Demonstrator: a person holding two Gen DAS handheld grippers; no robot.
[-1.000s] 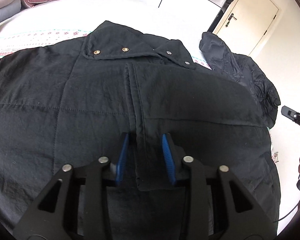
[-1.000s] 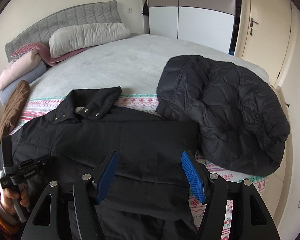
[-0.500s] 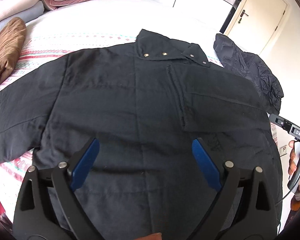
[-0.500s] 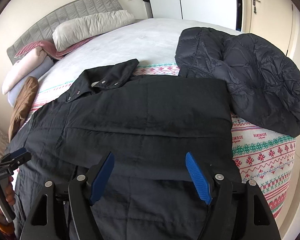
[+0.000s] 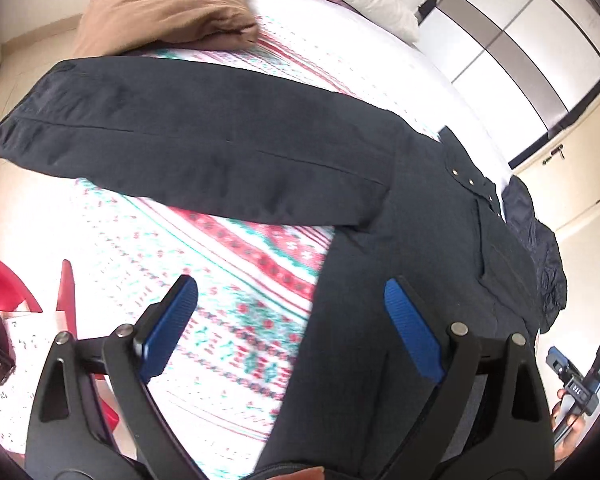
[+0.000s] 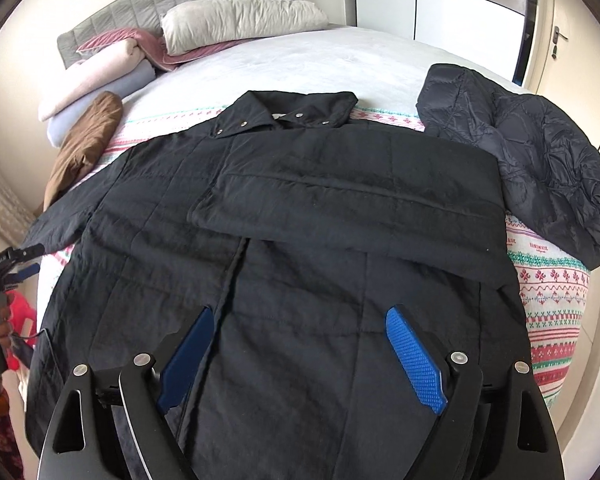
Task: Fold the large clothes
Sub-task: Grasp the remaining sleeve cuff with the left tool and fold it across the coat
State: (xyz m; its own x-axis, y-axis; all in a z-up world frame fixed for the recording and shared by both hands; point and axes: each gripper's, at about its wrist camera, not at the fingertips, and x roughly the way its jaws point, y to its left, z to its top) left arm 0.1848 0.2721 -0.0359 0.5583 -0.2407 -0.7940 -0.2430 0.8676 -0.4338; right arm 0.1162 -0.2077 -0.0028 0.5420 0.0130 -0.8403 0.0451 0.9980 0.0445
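Observation:
A large black quilted jacket (image 6: pixel 300 240) lies flat on the bed, collar with snaps (image 6: pixel 292 114) at the far side. Its right sleeve (image 6: pixel 360 204) is folded across the chest. Its left sleeve (image 5: pixel 180 148) stretches out straight to the bed's left edge. My left gripper (image 5: pixel 288 320) is open and empty, above the patterned blanket by the jacket's left side. My right gripper (image 6: pixel 300 352) is open and empty over the jacket's lower front. The left gripper also shows at the left edge of the right wrist view (image 6: pixel 4 268).
A dark puffer jacket (image 6: pixel 540 168) lies at the jacket's right. A brown folded cloth (image 6: pixel 88 140), folded blankets (image 6: pixel 96 76) and a pillow (image 6: pixel 240 20) sit at the bed's far left. A red chair (image 5: pixel 4 288) stands by the bed's left edge.
My left gripper let go of the folded sleeve end, opened wide and swung left toward the outstretched sleeve. My right gripper moved in over the jacket's lower front.

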